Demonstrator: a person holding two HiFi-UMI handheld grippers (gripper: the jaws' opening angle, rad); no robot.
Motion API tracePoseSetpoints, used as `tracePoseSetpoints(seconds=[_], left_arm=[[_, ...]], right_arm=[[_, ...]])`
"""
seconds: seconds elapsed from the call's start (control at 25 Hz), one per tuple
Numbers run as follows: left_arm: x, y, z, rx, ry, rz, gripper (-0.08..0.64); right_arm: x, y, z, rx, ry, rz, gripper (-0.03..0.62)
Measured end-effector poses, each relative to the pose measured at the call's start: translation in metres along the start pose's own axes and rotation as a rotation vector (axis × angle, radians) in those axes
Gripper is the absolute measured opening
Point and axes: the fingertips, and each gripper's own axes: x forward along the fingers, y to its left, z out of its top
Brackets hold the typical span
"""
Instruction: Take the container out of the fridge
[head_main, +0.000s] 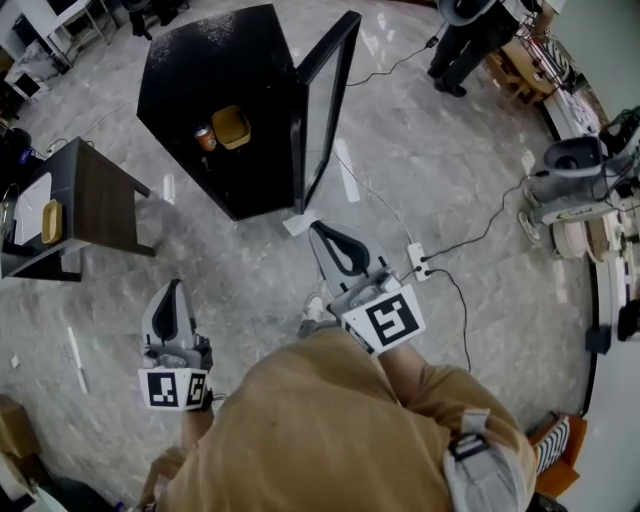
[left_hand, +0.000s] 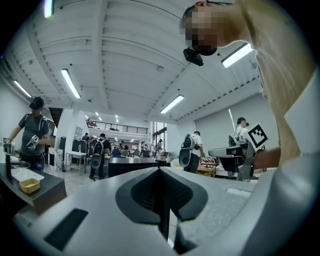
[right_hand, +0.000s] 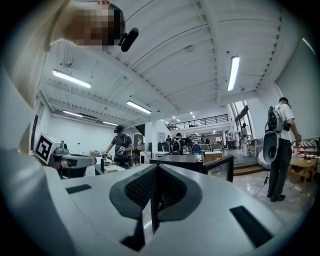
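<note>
From the head view, the left gripper (head_main: 172, 286) and the right gripper (head_main: 319, 229) are held out level over the marble floor (head_main: 240, 270), the right one reaching further forward. The black fridge (head_main: 200, 70) stands well ahead of both sets of tips with its door (head_main: 326, 100) swung open. The yellow container (head_main: 232, 127) sits inside on a shelf, far beyond the jaws, ahead and right of the left tips and ahead and left of the right ones. A can (head_main: 204, 137) stands just beside it on its left. Off to the left of the left gripper is a dark side table (head_main: 95, 195) carrying a second yellow tub (head_main: 51, 221). A white power strip (head_main: 418, 262) lies on the floor just right of the right gripper.

In the left gripper view, the jaws are pressed together along a thin seam with nothing between them. The side table and its tub lie low to the left of the tips.

In the right gripper view, the jaws are likewise closed tight and empty. The fridge top and its glass door stand straight beyond the tips, well apart from them.
</note>
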Motion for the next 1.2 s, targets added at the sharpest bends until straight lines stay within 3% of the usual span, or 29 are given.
tracePoseSetpoints(seconds=[0.28,0.52,0.84,1.04,1.2], left_arm=[[0.054,-0.020,0.009,0.015,-0.001,0.032,-0.002],[0.072,-0.017,0.013,0.032,0.004,0.052,-0.001],[0.097,0.025,0.004,0.007,0.005,0.050,-0.002],[0.118,0.068,0.006,-0.062,-0.071,0.044,0.000],[0.135,0.093,0.011,-0.083,-0.097,0.012,-0.002]], right_arm=[[0.024,-0.058,0.006,0.012,-0.017,0.049,0.003],[0.042,-0.074,0.009,0.014,-0.034,0.075,0.003],[0.087,-0.069,-0.005,-0.014,0.009,0.089,0.003],[0.122,-0.063,0.012,-0.056,-0.004,0.048,0.003],[0.150,-0.055,0.009,-0.136,0.027,0.063,0.003]])
